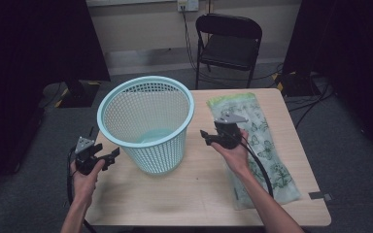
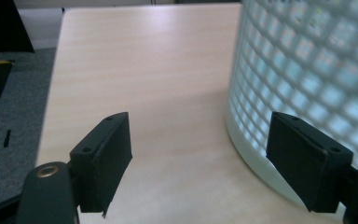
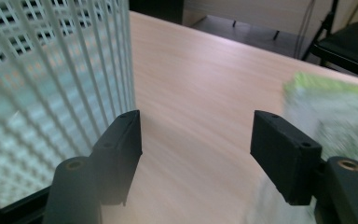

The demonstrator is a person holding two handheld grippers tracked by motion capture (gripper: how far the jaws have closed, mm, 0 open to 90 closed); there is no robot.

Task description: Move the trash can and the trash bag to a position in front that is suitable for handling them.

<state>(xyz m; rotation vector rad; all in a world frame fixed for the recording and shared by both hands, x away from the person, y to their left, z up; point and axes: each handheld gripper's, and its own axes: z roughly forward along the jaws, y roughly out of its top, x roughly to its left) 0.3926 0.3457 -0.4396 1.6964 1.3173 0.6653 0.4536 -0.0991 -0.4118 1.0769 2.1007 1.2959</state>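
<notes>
- Left hand-held gripper (image 1: 110, 158): jaws apart, nothing btwn; mesh basket (image 1: 148, 121) just to its right.
- Right hand-held gripper (image 1: 205, 137): jaws apart, empty; basket left, green printed bag (image 1: 264, 145) under hand.

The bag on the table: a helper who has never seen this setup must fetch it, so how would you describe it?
Start at the light wooden table with the pale blue mesh basket standing on it. To the basket's right, along the table's right edge, lies a long flat plastic bag. It is the one flat thing there, clear with a green top edge and green butterfly prints.
</notes>
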